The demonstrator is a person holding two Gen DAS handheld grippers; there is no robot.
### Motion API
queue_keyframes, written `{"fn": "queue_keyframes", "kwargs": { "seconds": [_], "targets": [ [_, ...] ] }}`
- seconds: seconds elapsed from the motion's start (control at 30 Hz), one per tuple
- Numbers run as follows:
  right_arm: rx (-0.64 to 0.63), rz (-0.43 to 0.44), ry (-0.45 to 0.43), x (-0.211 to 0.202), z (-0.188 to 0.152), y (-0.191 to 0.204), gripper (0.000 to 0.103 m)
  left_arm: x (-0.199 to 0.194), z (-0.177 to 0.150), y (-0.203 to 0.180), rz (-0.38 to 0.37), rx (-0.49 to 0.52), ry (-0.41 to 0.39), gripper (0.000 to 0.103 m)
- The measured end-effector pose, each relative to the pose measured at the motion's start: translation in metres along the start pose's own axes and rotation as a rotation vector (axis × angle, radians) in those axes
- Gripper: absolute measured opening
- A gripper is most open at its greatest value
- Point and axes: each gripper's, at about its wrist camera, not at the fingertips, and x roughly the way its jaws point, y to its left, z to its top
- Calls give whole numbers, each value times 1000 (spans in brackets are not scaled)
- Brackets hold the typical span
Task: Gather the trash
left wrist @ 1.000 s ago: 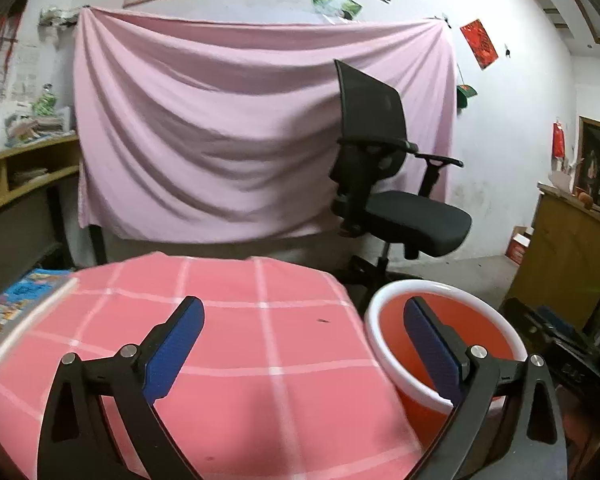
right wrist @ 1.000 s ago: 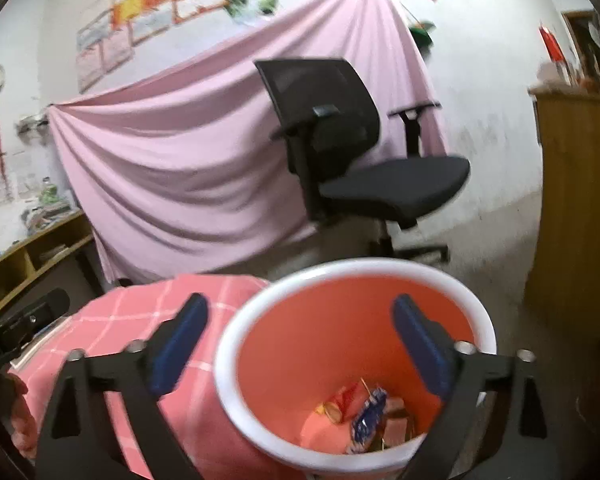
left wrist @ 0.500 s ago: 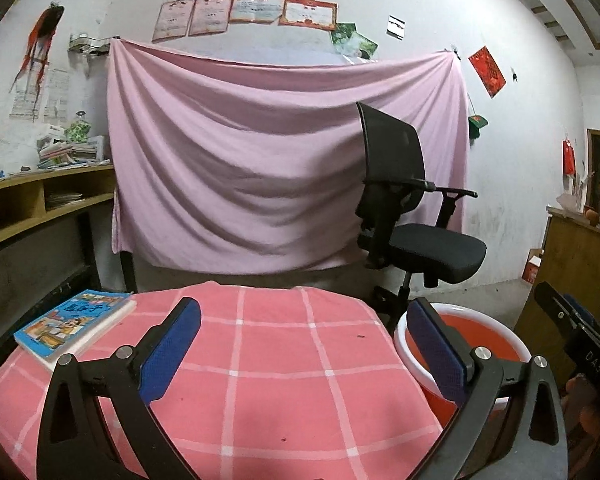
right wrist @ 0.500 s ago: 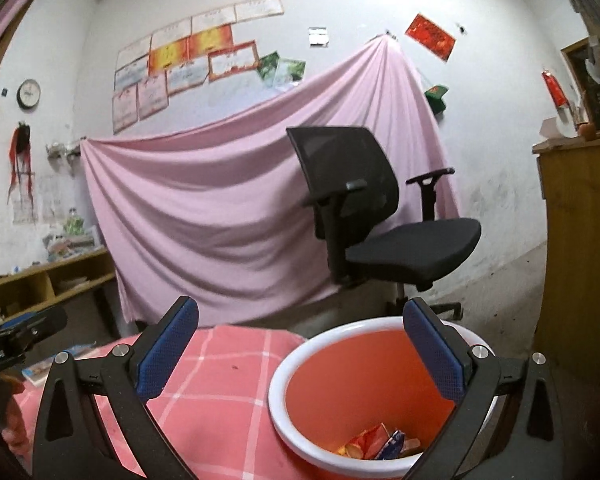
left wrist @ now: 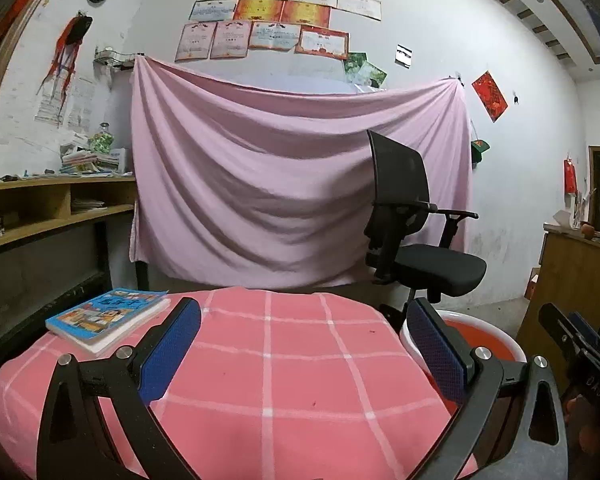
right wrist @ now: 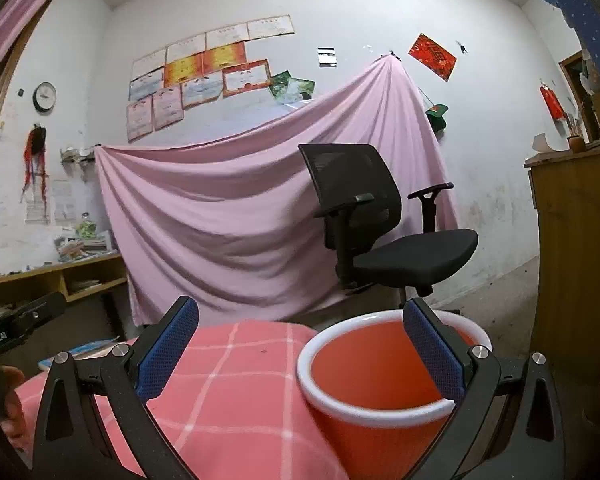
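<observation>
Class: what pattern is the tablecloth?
Pink with a white grid check tablecloth, clearest in the left wrist view.

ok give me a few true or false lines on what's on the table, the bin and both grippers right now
1. Both grippers are open and hold nothing. True: the left gripper and the right gripper have their fingers spread wide.
2. A book lies on the table. True.
3. The red bin stands on the table. False: it stands beside the table's edge.
4. Trash litters the tablecloth. False: only the book shows on it.
5. A black office chair stands before the pink sheet. True.
6. The book is inside the bin. False: it lies on the table.
</observation>
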Motion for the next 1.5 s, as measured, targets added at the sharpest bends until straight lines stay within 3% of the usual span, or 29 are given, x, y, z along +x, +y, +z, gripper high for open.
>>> {"fn": "queue_keyframes", "kwargs": {
  "seconds": [0.4,0.83,1.5],
  "targets": [
    [-66,-19,47,-41,-14,28,103,-54,-26,25,2,-14,-2,101],
    [-122,-17,120,-68,-30,58,103,-100,-53,63,61,-13,25,101],
    [-177,-7,150,-94,-37,85,103,-137,-62,66,29,-10,16,101]
  ]
}}
